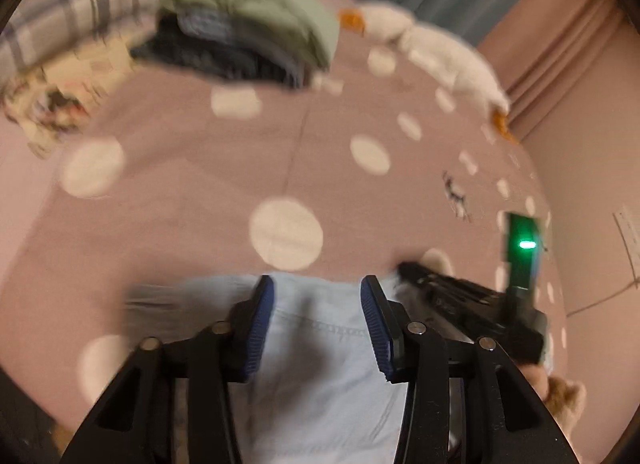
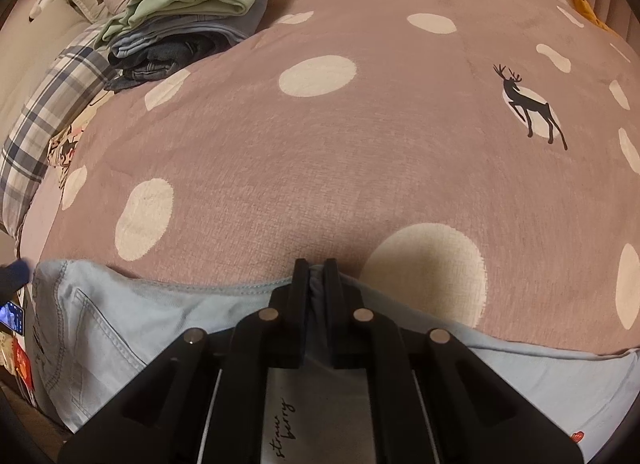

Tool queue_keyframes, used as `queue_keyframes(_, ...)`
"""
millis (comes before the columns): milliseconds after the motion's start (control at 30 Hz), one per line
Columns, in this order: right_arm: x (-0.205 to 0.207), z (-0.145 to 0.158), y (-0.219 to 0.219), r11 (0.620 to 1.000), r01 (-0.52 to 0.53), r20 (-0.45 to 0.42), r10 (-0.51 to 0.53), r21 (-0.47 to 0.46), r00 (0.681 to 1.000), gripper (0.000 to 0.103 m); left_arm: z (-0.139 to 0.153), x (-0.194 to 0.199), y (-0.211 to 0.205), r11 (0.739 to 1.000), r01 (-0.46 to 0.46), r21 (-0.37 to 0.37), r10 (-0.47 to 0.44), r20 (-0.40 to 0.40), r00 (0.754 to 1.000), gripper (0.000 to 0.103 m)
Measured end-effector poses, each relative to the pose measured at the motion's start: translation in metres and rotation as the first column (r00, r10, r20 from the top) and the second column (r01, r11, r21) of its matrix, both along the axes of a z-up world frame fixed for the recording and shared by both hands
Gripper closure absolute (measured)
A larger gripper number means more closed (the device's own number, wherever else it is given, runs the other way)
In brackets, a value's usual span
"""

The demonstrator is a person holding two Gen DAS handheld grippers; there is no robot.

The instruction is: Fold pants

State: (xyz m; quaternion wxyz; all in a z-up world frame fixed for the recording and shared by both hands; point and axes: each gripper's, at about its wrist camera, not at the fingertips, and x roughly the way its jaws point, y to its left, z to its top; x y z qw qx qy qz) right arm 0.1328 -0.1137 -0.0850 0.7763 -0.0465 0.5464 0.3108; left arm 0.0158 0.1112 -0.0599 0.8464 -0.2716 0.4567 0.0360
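Bed [image 2: 320, 152] — pants [image 2: 100, 328], clothes pile [image 2: 184, 24].

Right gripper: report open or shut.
Shut. The right gripper pinches the edge of the light blue pants between its nearly touching fingers.

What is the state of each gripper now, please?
Left gripper: open, over the light blue pants, gripping nothing.
Right gripper: closed on the edge of the pants.

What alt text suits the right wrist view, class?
The right gripper pinches the edge of light blue denim pants on a dusty-pink bedspread with cream dots; a stack of folded clothes sits at far left.
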Motion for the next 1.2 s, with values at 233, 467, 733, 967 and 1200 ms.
queue_keyframes(233,0.000,-0.001,-0.001,1.000,0.008,0.002,-0.008,0.012,1.000,0.098,-0.053,0.003,-0.020,0.998,0.050,0.036,-0.046,-0.096,0.994,0.081)
queue_keyframes(467,0.000,0.009,-0.018,0.998,0.065,0.024,-0.065,0.028,0.998,0.066,-0.058,-0.008,-0.009,1.000,0.014,0.014,-0.012,-0.097,0.995,0.093)
queue_keyframes(733,0.001,0.016,-0.143,0.931,0.362,0.090,-0.357,-0.038,0.930,0.045,-0.055,-0.010,-0.004,0.999,-0.009,-0.046,0.005,-0.081,0.997,0.095)
queue_keyframes(967,-0.030,0.021,-0.293,0.754,0.654,0.111,-0.647,-0.059,0.755,0.043,-0.022,-0.019,-0.027,0.999,0.008,-0.033,-0.010,-0.056,0.998,0.074)
queue_keyframes(1200,-0.069,0.017,-0.399,0.534,0.845,0.101,-0.839,-0.031,0.534,0.044,-0.014,-0.024,-0.083,0.989,0.138,-0.052,-0.139,-0.030,0.990,0.046)
